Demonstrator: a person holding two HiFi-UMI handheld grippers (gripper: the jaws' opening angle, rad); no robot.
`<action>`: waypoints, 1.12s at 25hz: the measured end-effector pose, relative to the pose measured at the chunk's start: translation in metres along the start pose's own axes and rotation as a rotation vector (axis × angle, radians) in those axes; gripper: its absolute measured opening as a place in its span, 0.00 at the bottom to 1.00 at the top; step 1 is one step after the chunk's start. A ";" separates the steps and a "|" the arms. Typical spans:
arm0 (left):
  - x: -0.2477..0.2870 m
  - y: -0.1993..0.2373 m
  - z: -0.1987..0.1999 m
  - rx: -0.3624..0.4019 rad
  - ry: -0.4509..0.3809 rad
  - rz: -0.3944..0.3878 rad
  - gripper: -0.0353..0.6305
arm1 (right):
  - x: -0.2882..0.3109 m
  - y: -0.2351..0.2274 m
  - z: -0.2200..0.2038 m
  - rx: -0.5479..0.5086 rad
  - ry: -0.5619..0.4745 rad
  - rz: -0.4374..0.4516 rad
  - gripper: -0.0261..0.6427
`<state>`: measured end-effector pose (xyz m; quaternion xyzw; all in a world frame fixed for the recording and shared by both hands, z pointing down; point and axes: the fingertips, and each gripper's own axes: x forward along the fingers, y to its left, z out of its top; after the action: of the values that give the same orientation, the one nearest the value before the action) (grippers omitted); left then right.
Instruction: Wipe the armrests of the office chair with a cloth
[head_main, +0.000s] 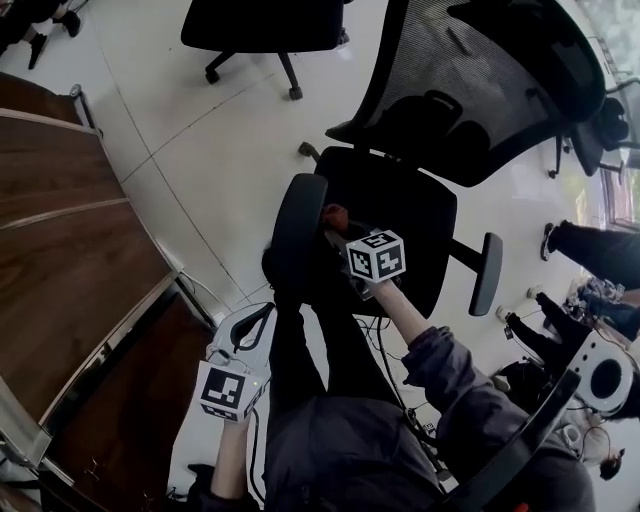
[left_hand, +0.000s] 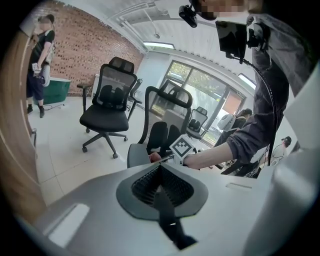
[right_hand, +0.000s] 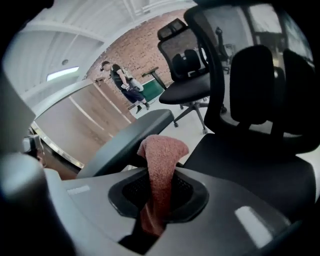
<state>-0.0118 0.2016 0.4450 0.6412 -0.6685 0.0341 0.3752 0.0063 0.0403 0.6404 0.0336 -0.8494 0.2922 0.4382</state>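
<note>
Over white floor (head_main: 200, 140), right gripper (right_hand: 159, 182) fingers clamp cloth (right_hand: 162, 147) by chair (head_main: 400, 200) armrest (right_hand: 127, 142); left gripper (left_hand: 159, 172) fingers together.

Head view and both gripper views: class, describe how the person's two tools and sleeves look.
Both the left tool and the right tool have a pale grey plastic shell, black ribbed jaw pads and a white cube printed with black square markers. The right arm wears a dark grey jacket sleeve.

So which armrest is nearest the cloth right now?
The armrest at the head view's left, beside the right gripper holding the red cloth; the other armrest stands apart.
</note>
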 end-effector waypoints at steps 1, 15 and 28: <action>0.000 0.001 -0.001 0.000 0.003 0.000 0.08 | 0.011 -0.004 -0.001 0.023 0.003 0.006 0.12; -0.005 0.010 0.000 0.020 0.014 0.001 0.08 | 0.075 -0.022 -0.020 0.032 0.103 -0.055 0.12; 0.000 0.007 0.002 0.023 -0.007 -0.018 0.08 | -0.016 0.020 0.005 -0.042 -0.053 0.043 0.12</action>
<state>-0.0186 0.2021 0.4466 0.6516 -0.6637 0.0360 0.3656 0.0062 0.0509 0.6163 0.0139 -0.8673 0.2825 0.4097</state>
